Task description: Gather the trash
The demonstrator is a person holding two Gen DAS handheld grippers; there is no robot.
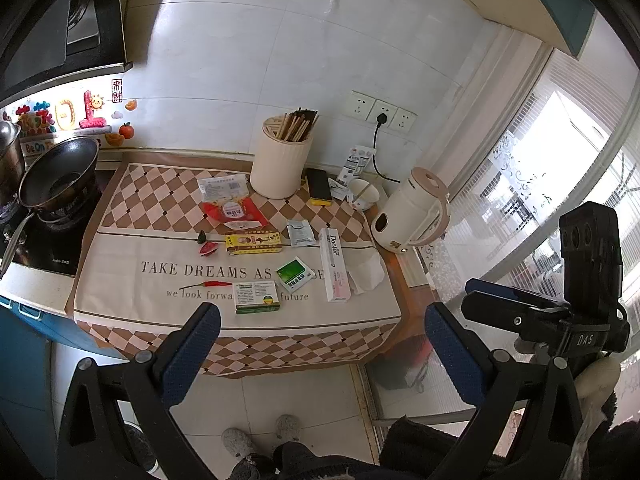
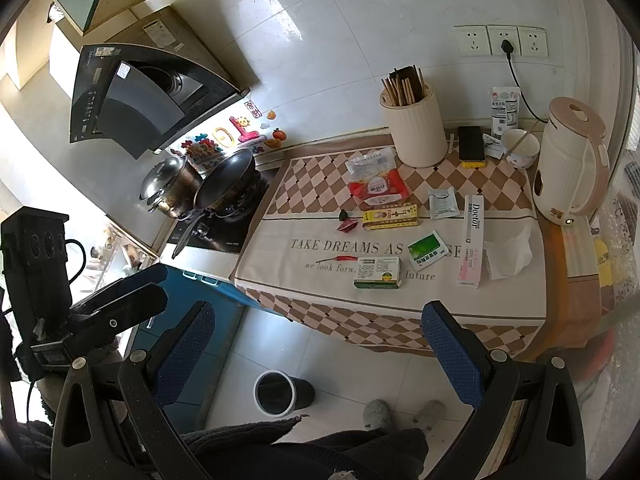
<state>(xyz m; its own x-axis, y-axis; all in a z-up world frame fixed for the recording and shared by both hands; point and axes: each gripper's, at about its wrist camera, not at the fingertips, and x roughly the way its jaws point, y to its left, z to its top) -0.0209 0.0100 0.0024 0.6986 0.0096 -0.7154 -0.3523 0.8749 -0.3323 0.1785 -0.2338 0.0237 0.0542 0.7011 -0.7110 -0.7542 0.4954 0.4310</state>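
We held both tongs back from the counter, above the floor. The left tongs (image 1: pixel 322 344) and right tongs (image 2: pixel 318 344) were spread wide, gripping nothing. Ahead of both lay the trash on a checked cloth (image 2: pixel 400 320): a green box (image 2: pixel 377 273) nearest, a chili (image 2: pixel 340 259) just left of it, a toothpaste carton (image 2: pixel 472 240) and crumpled tissue (image 2: pixel 508 256) further right. The bin (image 2: pixel 276 393) stood on the floor below the right tongs (slightly left). We judged it best to start with the nearest box, closing across its narrow sides, then carry it straight down to the bin.
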